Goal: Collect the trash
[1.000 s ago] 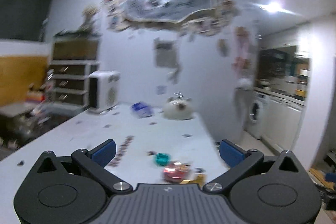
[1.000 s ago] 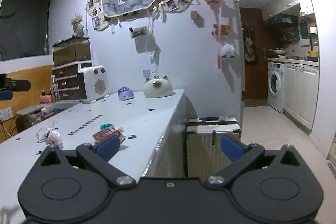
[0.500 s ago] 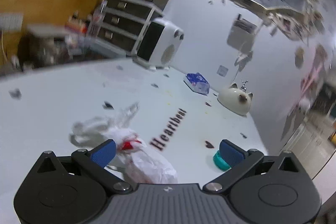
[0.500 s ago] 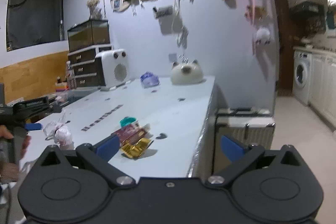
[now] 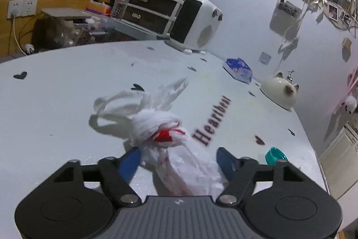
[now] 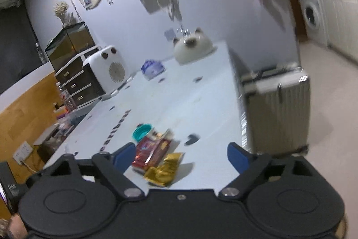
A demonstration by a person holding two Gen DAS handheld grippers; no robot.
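Observation:
A crumpled white plastic bag [image 5: 170,140] with red print lies on the white table [image 5: 67,86]. My left gripper [image 5: 179,160] is open, its blue fingers on either side of the bag's near end. A red snack wrapper [image 6: 152,149] and a gold wrapper [image 6: 165,169] lie on the table with a teal lid [image 6: 142,131] beside them. My right gripper [image 6: 181,155] is open just above and around the wrappers. The teal lid also shows in the left wrist view [image 5: 275,155].
A white heater [image 5: 197,24], a blue tissue pack [image 5: 238,67] and a cat-shaped ceramic [image 5: 279,91] stand at the table's far side. A grey suitcase [image 6: 277,109] stands on the floor by the table's right edge. Drawers [image 5: 154,8] stand at the far left.
The left gripper has moved closer over the white bag, which now lies between its fingers. The right gripper has dropped toward the red and gold wrappers, now between its fingers.

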